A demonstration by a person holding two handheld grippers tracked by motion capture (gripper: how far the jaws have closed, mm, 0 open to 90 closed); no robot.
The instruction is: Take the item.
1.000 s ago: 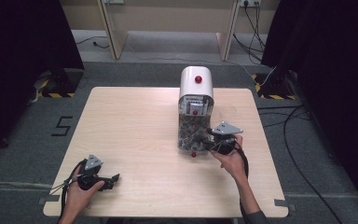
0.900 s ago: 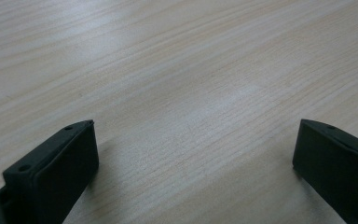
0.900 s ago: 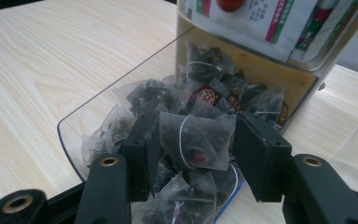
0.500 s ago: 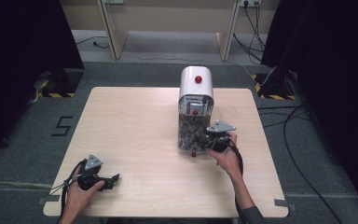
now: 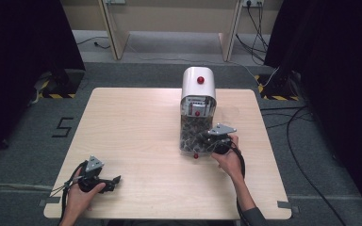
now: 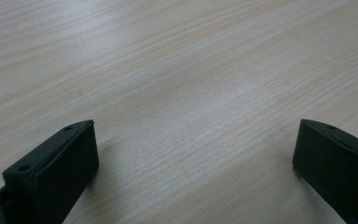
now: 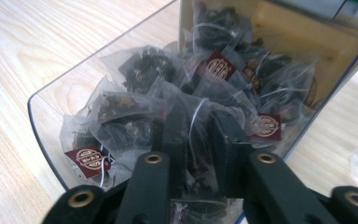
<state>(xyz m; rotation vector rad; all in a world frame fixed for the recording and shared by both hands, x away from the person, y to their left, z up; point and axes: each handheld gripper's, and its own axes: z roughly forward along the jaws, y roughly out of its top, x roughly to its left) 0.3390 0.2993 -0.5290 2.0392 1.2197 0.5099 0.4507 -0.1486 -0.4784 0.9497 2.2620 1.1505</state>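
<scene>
A white dispenser (image 5: 198,87) with a red knob stands at the table's middle right. Its clear bin (image 7: 70,98) is pulled out toward me and heaped with several mesh tea bags (image 7: 140,70) bearing dark red tags. My right gripper (image 7: 198,123) reaches down into the heap, its jaws nearly together with a tea bag (image 7: 193,109) pinched between them. In the high view the right gripper (image 5: 202,140) sits at the bin's right side. My left gripper (image 5: 115,180) rests low on the table near the front left corner, open (image 6: 196,140), with bare wood between its jaws.
The light wooden table (image 5: 132,127) has wide free room left of the dispenser. A small red knob (image 5: 195,156) marks the bin's front. Cables (image 5: 306,127) lie on the grey floor at the right, and table legs (image 5: 115,28) stand beyond the far edge.
My right gripper has shifted a little left and deeper into the bin of tea bags. The left gripper has stayed where it was.
</scene>
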